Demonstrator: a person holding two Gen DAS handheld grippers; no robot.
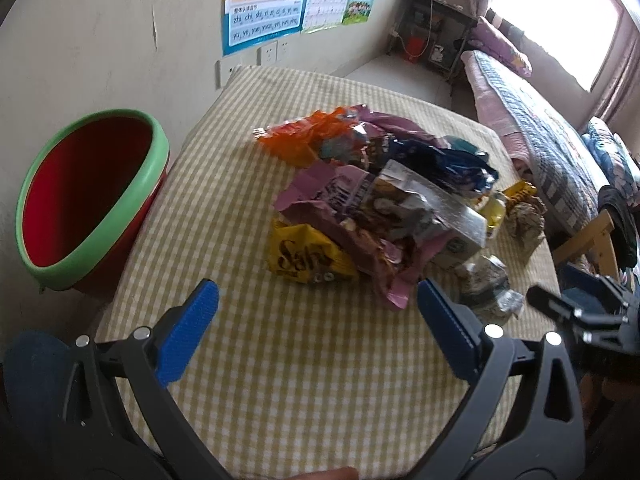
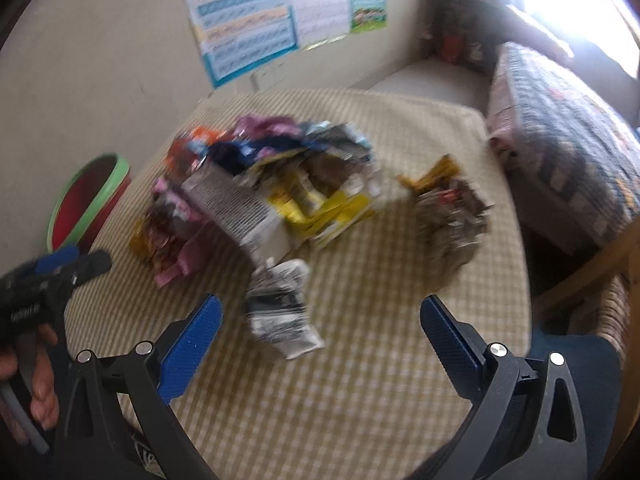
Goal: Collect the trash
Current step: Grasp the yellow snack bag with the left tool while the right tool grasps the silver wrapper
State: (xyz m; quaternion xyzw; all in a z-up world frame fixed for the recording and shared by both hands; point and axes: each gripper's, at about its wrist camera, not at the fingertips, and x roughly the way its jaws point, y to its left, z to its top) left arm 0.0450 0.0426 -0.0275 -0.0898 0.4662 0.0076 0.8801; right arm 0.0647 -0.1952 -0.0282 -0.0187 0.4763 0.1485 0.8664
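Both grippers hang spread and empty above the checked table (image 1: 280, 380): the left gripper (image 1: 318, 304) near a yellow wrapper (image 1: 304, 258), the right gripper (image 2: 320, 316) over a crumpled grey wrapper (image 2: 280, 308). The trash pile (image 1: 376, 196) lies mid-table, with the red, green-rimmed bin (image 1: 88, 196) beside the table's left edge.

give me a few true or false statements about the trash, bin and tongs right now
1. Both tongs are open and hold nothing. True: the left tongs and right tongs gape over the checked cloth.
2. The bin is blue. False: it is red with a green rim.
3. The bin already holds wrappers. False: the part of its inside that shows is bare.
4. A yellow wrapper lies at the near edge of the trash pile. True.
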